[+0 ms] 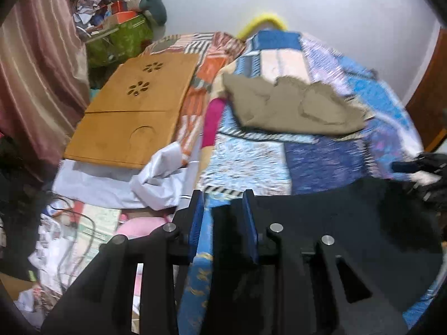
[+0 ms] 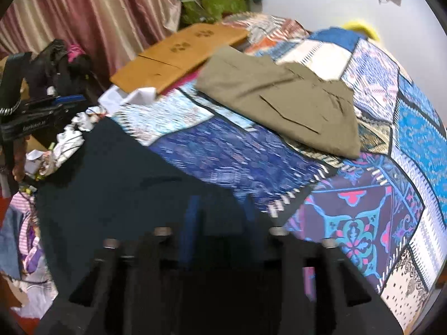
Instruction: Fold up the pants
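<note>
Dark navy pants (image 1: 349, 223) hang stretched between both grippers over the near side of the bed. My left gripper (image 1: 223, 223) is shut on one edge of the dark pants, cloth between the blue pads. My right gripper (image 2: 218, 220) is shut on the same dark pants (image 2: 125, 173), which cover its fingers. In the right wrist view the left gripper (image 2: 42, 111) shows at the far left. Folded khaki pants (image 1: 293, 106) lie farther back on the patchwork quilt (image 1: 251, 156); they also show in the right wrist view (image 2: 279, 97).
A wooden lap table (image 1: 134, 111) lies on the bed's left side, with white cloth (image 1: 156, 178) beside it. Striped curtains (image 1: 36, 69) hang at left. Clutter and boxes (image 1: 123, 28) sit by the far wall. Papers and cables (image 1: 69, 237) litter the floor.
</note>
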{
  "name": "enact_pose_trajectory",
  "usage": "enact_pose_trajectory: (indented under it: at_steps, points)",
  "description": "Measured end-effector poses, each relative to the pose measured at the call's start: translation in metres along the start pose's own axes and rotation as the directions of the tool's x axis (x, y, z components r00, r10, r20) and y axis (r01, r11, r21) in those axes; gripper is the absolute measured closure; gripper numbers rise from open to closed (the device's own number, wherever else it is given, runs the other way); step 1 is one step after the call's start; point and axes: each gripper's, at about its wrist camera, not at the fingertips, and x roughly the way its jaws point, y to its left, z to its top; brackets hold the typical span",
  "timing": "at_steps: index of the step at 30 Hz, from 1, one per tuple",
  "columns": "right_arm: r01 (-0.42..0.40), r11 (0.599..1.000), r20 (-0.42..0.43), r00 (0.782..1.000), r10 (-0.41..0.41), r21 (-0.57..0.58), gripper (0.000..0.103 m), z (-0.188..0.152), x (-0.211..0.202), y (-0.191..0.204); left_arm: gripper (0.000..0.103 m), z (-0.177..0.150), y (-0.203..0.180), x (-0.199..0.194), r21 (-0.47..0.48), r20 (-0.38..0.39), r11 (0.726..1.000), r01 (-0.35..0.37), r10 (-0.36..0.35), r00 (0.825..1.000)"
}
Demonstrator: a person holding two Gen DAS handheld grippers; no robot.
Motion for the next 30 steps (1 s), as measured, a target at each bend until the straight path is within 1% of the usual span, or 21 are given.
enact_pose_trajectory:
  at_steps: [1, 3, 4, 6, 8, 11, 12, 14, 15, 17, 21, 23, 26, 28, 30]
  points:
    - [-0.010, 1.000, 0.008, 1.000, 0.010, -0.020, 0.055, 0.000, -0.001, 0.010, 0.075, -0.002, -0.003, -0.006, 0.004, 0.006, 1.000, 0.017, -0.017, 1.000]
    - [-0.015, 0.998, -0.003, 1.000, 0.015, -0.059, 0.055, -0.004, 0.002, 0.023, 0.075, -0.010, -0.013, -0.014, 0.021, 0.006, 0.998, 0.059, -0.059, 0.998]
    - [-0.014, 0.997, -0.019, 1.000, 0.012, -0.080, 0.055, -0.008, 0.007, 0.031, 0.075, -0.018, -0.020, -0.015, 0.029, -0.009, 0.996, 0.087, -0.087, 0.996]
    - [-0.014, 0.994, -0.066, 0.998, 0.007, -0.107, 0.055, -0.017, 0.018, 0.040, 0.075, -0.031, -0.031, -0.010, 0.048, -0.036, 0.994, 0.101, -0.099, 0.994]
    - [-0.017, 0.993, -0.123, 0.992, 0.002, -0.118, 0.055, -0.029, 0.030, 0.045, 0.075, -0.050, -0.040, 0.000, 0.065, -0.077, 0.994, 0.085, -0.080, 0.994]
    - [-0.020, 0.992, -0.184, 0.983, -0.003, -0.123, 0.055, -0.055, 0.032, 0.050, 0.075, -0.078, -0.037, 0.020, 0.058, -0.151, 0.997, 0.053, -0.044, 0.988]
    - [-0.012, 0.991, -0.182, 0.983, -0.013, -0.131, 0.055, -0.063, 0.027, 0.050, 0.075, -0.088, -0.035, 0.025, 0.064, -0.166, 0.998, 0.028, -0.017, 0.986]
    - [0.013, 0.990, -0.168, 0.985, -0.037, -0.143, 0.054, -0.078, 0.013, 0.051, 0.075, -0.100, -0.034, 0.026, 0.097, -0.160, 0.995, -0.002, 0.018, 0.987]
    - [0.019, 0.991, -0.166, 0.985, -0.041, -0.130, 0.053, -0.084, 0.007, 0.049, 0.075, -0.105, -0.034, 0.022, 0.113, -0.150, 0.994, -0.011, 0.028, 0.988]
    - [0.014, 0.996, -0.163, 0.986, -0.028, -0.089, 0.051, -0.099, -0.010, 0.042, 0.075, -0.110, -0.032, 0.014, 0.110, -0.154, 0.994, -0.014, 0.031, 0.988]
    - [0.042, 0.999, -0.130, 0.991, -0.044, -0.019, 0.050, -0.129, -0.041, 0.029, 0.075, -0.114, -0.028, -0.004, 0.109, -0.150, 0.993, -0.041, 0.057, 0.987]
    - [0.073, 0.997, -0.109, 0.992, -0.069, 0.028, 0.049, -0.146, -0.060, 0.020, 0.075, -0.111, -0.030, -0.016, 0.102, -0.138, 0.994, -0.031, 0.045, 0.989]
    - [0.127, 0.986, -0.089, 0.989, -0.117, 0.108, 0.048, -0.174, -0.084, 0.003, 0.074, -0.100, -0.045, -0.037, 0.112, -0.095, 0.994, -0.016, 0.027, 0.995]
    - [0.163, 0.972, -0.078, 0.985, -0.151, 0.170, 0.048, -0.195, -0.103, -0.009, 0.069, -0.090, -0.060, -0.050, 0.122, -0.060, 0.992, 0.005, 0.002, 0.998]
    - [0.201, 0.948, -0.046, 0.980, -0.196, 0.248, 0.048, -0.219, -0.128, -0.025, 0.057, -0.080, -0.079, -0.060, 0.130, -0.023, 0.991, 0.033, -0.031, 0.999]
